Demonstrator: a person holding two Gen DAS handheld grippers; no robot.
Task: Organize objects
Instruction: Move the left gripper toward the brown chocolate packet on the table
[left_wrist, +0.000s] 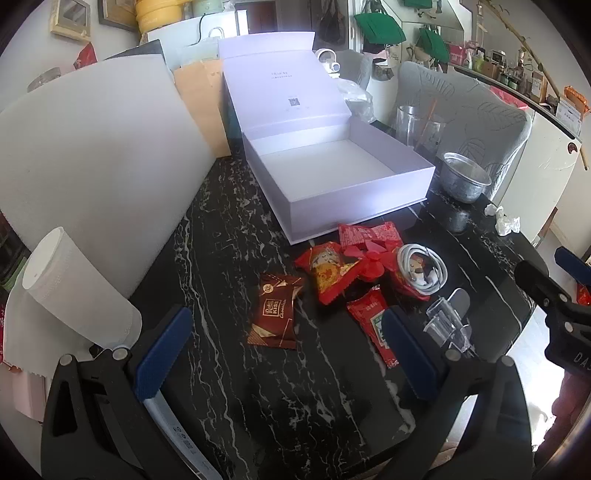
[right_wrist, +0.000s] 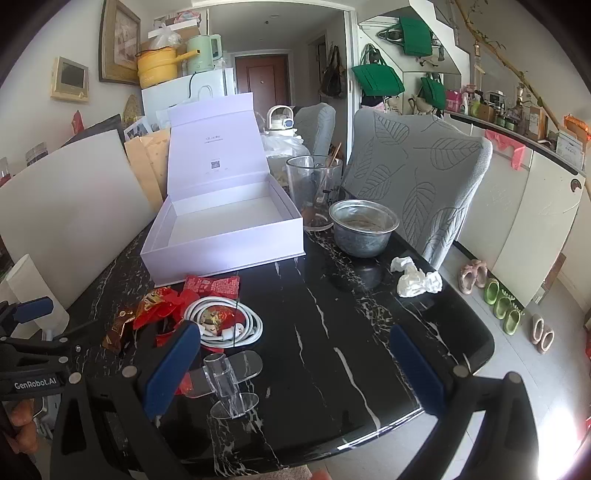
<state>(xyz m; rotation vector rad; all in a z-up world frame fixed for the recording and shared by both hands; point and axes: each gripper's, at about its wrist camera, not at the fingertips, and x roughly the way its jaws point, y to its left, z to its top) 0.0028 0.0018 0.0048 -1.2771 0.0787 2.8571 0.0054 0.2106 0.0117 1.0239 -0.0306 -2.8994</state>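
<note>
An open pale lilac box stands empty on the black marble table, lid upright behind it. In front of it lie a brown chocolate packet, red snack packets, a red sachet, a coiled white cable and a clear acrylic stand. My left gripper hovers open just short of the brown packet and holds nothing. Over the table's front right part, my right gripper is open and holds nothing, with the stand by its left finger.
A white foam board and a paper roll stand at the left. A metal bowl, a glass vase and a crumpled tissue sit to the right of the box. A grey chair stands behind the table.
</note>
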